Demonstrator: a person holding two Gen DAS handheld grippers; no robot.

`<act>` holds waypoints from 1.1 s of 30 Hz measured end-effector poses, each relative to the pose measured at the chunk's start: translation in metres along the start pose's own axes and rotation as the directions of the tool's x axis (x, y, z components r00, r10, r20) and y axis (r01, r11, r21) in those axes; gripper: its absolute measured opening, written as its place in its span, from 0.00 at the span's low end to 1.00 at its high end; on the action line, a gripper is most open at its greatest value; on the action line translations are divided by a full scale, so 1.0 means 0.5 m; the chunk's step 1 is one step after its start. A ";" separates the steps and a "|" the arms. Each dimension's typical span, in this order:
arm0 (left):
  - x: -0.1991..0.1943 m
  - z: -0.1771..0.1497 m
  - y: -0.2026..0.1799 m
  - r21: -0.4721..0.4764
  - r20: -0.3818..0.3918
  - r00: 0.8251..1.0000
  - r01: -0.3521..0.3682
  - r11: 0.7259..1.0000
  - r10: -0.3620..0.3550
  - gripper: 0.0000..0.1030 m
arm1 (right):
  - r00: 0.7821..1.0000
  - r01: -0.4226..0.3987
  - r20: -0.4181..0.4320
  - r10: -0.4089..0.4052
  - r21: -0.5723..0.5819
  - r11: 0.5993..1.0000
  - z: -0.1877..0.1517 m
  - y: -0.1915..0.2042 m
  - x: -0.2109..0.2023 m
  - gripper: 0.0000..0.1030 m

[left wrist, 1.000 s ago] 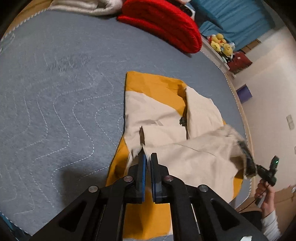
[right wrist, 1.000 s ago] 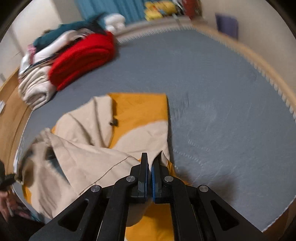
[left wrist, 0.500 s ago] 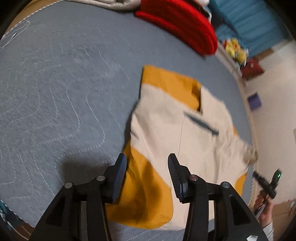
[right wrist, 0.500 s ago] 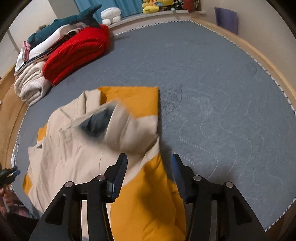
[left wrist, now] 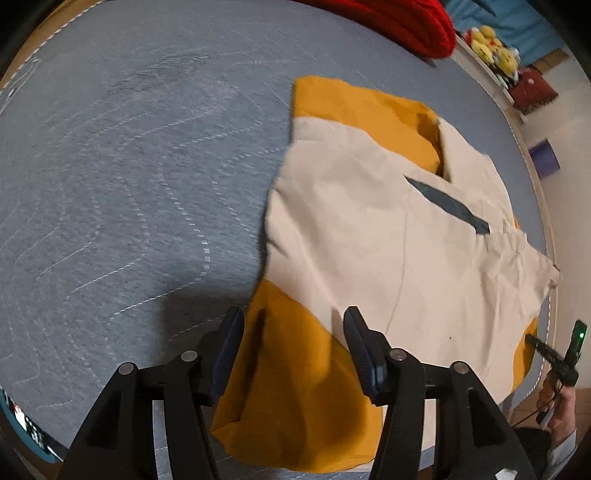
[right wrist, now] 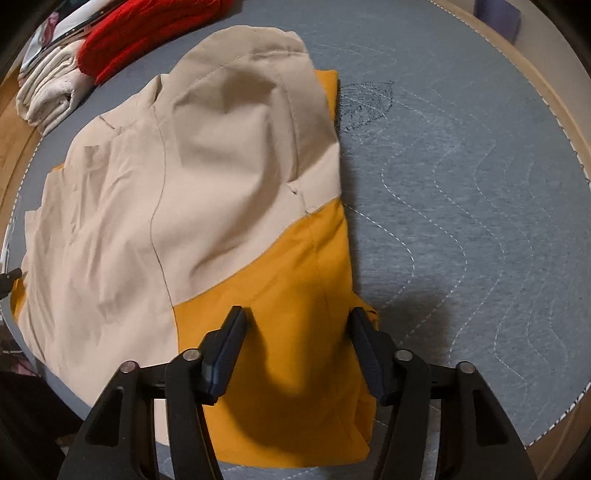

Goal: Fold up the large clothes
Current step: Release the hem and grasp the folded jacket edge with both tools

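A beige and mustard-orange jacket (left wrist: 369, 236) lies folded on the grey quilted bedcover (left wrist: 129, 166). A dark grey strip (left wrist: 447, 203) shows on its beige top layer. My left gripper (left wrist: 295, 332) hovers over the jacket's near orange corner. Its jaws are opening, the orange cloth lies beneath the gap, and the pads press on nothing. My right gripper (right wrist: 297, 332) points down over the orange hem of the jacket (right wrist: 221, 184). Its jaws are closing with orange cloth below and between them, and its fingers (right wrist: 225, 343) stand apart from the cloth.
A red knit bundle (right wrist: 147, 33) and folded white cloth (right wrist: 48, 88) lie at the far side of the bed. Yellow plush toys (left wrist: 491, 48) sit on a shelf. A person's hand (left wrist: 554, 391) holds a small device with a green light by the bed's wooden edge (right wrist: 546, 85).
Both grippers let go of the beige cloth, opened and sank toward the jacket. The lifted beige flap now lies flat over the orange part.
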State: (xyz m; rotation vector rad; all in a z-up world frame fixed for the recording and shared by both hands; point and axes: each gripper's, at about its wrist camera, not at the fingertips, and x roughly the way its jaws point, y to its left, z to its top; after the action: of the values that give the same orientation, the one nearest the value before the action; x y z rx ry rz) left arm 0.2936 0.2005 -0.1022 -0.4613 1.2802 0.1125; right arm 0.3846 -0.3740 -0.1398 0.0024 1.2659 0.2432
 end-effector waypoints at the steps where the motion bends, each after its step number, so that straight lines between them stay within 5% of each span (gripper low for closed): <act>1: 0.000 0.000 -0.006 0.020 0.006 1.000 -0.010 1.000 0.010 0.33 | 1.000 0.010 0.005 -0.010 -0.022 1.000 -0.001 0.007 -0.002 0.15; 3: -0.003 -0.001 -0.015 0.048 0.011 1.000 -0.011 0.999 0.011 0.07 | 0.999 0.029 0.036 -0.027 -0.058 0.998 -0.002 0.020 -0.017 0.07; 6: -0.035 -0.003 -0.027 0.075 0.061 0.998 0.007 0.997 -0.012 0.03 | 0.993 0.009 0.121 0.001 -0.079 0.997 -0.003 0.033 -0.062 0.04; 10: -0.093 -0.010 -0.031 0.092 0.164 0.985 0.035 0.995 -0.050 0.02 | 0.974 -0.023 0.224 0.032 -0.042 0.999 -0.008 0.026 -0.122 0.04; 18: -0.158 0.013 -0.028 0.064 0.357 0.931 0.053 0.997 -0.073 0.02 | 0.915 -0.035 0.404 0.017 0.038 0.999 0.017 0.023 -0.195 0.03; 26: -0.159 0.076 -0.055 0.054 0.479 0.877 0.014 0.998 -0.038 0.02 | 0.858 0.034 0.507 -0.083 0.105 0.994 0.075 0.054 -0.200 0.03; 33: -0.086 0.151 -0.062 0.032 0.466 0.885 -0.037 0.999 0.018 0.02 | 0.849 0.072 0.508 -0.143 0.156 0.985 0.137 0.053 -0.153 0.03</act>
State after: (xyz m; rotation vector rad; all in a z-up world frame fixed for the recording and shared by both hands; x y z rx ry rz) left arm 0.3589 0.2093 -0.0378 -0.3533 0.8120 0.2086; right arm 0.4231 -0.3532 -0.0431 0.1044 0.7344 0.0506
